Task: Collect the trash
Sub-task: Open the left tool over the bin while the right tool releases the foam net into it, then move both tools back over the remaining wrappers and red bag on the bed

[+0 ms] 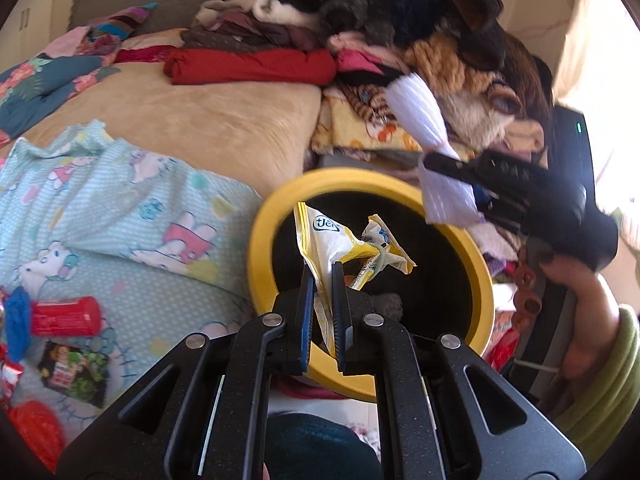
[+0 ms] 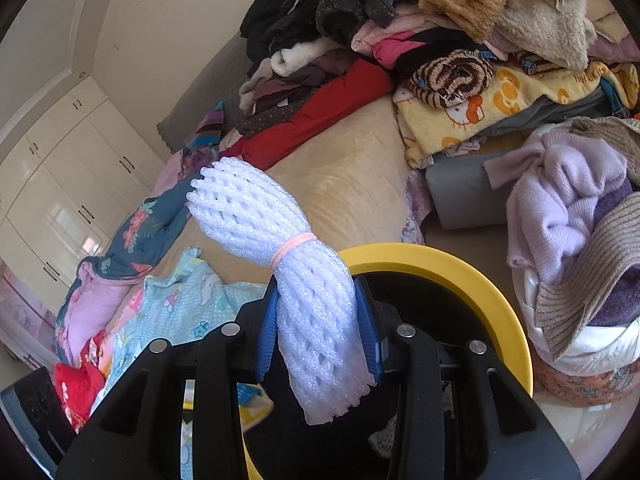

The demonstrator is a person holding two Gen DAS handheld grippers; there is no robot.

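Observation:
My left gripper (image 1: 323, 270) is shut on a crumpled yellow and white wrapper (image 1: 344, 242) and holds it over the mouth of a yellow-rimmed black bin (image 1: 260, 240). My right gripper (image 2: 316, 280) is shut on a bundle of white foam netting (image 2: 280, 240) tied with a pink band, just above the bin's rim (image 2: 460, 264). The right gripper with the netting (image 1: 416, 108) also shows in the left wrist view at the bin's far right edge.
The bin stands beside a bed with a tan blanket (image 1: 200, 116) and a light blue cartoon sheet (image 1: 120, 200). A red tube (image 1: 66, 316), a dark packet (image 1: 74, 372) and other red scraps lie on the sheet at left. Heaped clothes (image 2: 440, 20) fill the back; a basket of knitwear (image 2: 580, 240) sits right.

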